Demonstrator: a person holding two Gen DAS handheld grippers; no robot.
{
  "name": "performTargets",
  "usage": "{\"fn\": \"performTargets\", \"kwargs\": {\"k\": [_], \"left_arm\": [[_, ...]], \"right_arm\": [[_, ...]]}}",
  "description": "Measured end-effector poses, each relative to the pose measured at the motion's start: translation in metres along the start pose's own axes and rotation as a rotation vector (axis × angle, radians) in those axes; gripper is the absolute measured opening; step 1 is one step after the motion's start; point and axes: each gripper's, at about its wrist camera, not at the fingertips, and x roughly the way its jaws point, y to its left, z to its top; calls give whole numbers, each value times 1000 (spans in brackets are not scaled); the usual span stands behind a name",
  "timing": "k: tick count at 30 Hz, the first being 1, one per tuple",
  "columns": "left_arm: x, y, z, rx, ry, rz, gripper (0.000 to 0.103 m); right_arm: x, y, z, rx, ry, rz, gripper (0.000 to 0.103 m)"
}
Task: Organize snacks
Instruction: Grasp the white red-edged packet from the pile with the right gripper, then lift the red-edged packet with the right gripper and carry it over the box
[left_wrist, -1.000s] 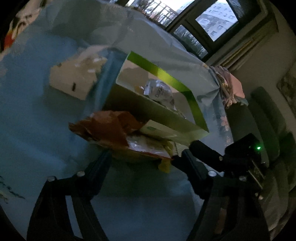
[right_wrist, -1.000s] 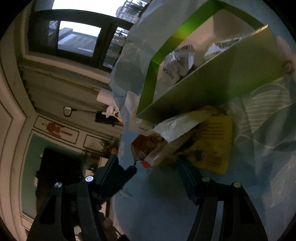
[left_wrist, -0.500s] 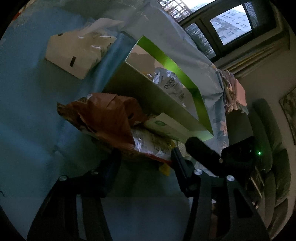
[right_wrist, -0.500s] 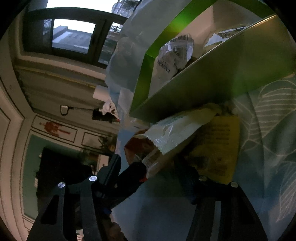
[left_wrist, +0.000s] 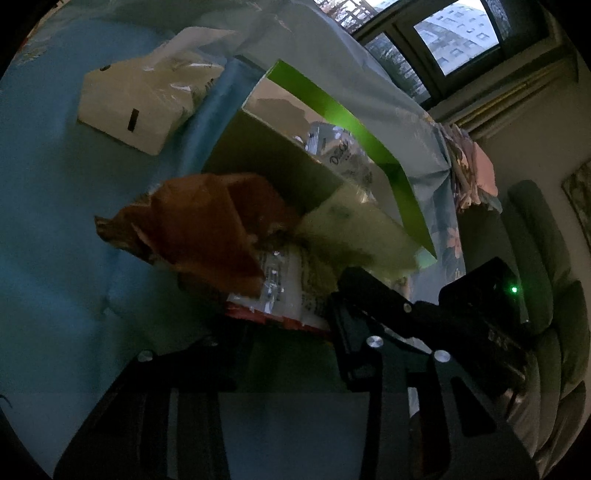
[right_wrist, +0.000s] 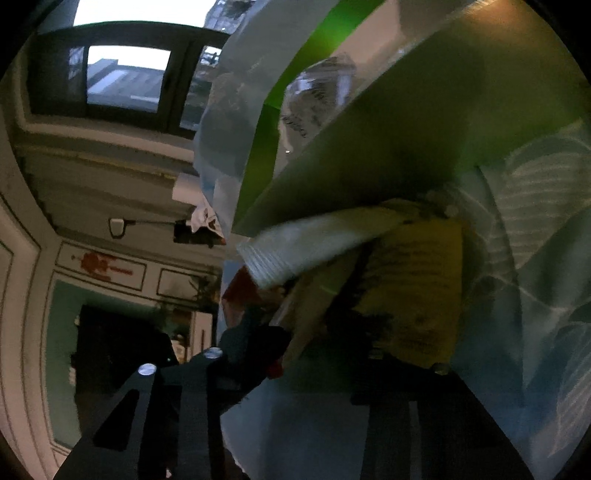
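A pile of snack packets lies against the near wall of a green cardboard box (left_wrist: 280, 162): an orange-brown bag (left_wrist: 199, 229), a clear printed packet with a red edge (left_wrist: 280, 295) and a pale green-white packet (left_wrist: 354, 229). My left gripper (left_wrist: 277, 332) has its fingers closed in on the clear packet's red edge. In the right wrist view my right gripper (right_wrist: 325, 354) closes on the same pile from the other side, at a yellow packet (right_wrist: 413, 291) and a white ribbed packet (right_wrist: 295, 251). A silvery packet (left_wrist: 343, 155) lies inside the box.
A white tissue box (left_wrist: 140, 107) lies on the blue floral cloth (left_wrist: 48, 229) left of the green box (right_wrist: 388, 140). A window is beyond. A green sofa (left_wrist: 546, 258) stands at the right. The right gripper's body with a green light (left_wrist: 513, 290) shows in the left view.
Both grippers have moved in on the snack pile and narrowed around it. The pile now looks larger and closer, pressed against the green box's wall.
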Motion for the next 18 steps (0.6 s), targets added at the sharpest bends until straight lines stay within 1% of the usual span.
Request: {"fn": "performTargets", "kwargs": {"k": [2, 5, 8, 11, 18], "left_arm": [[-3, 1, -2, 2, -12, -12, 35], [-4, -1, -6, 42, -4, 14, 35], [-7, -3, -13, 56, 2, 12, 35], [-15, -5, -21, 78, 8, 6, 29], [-37, -11, -44, 136, 12, 14, 29]], "right_arm": [[-1, -2, -3, 0, -9, -12, 17], [-2, -6, -9, 17, 2, 7, 17], [-5, -7, -13, 19, 2, 13, 17], [-10, -6, -22, 20, 5, 27, 17], [-29, -2, -45, -4, 3, 46, 17]]}}
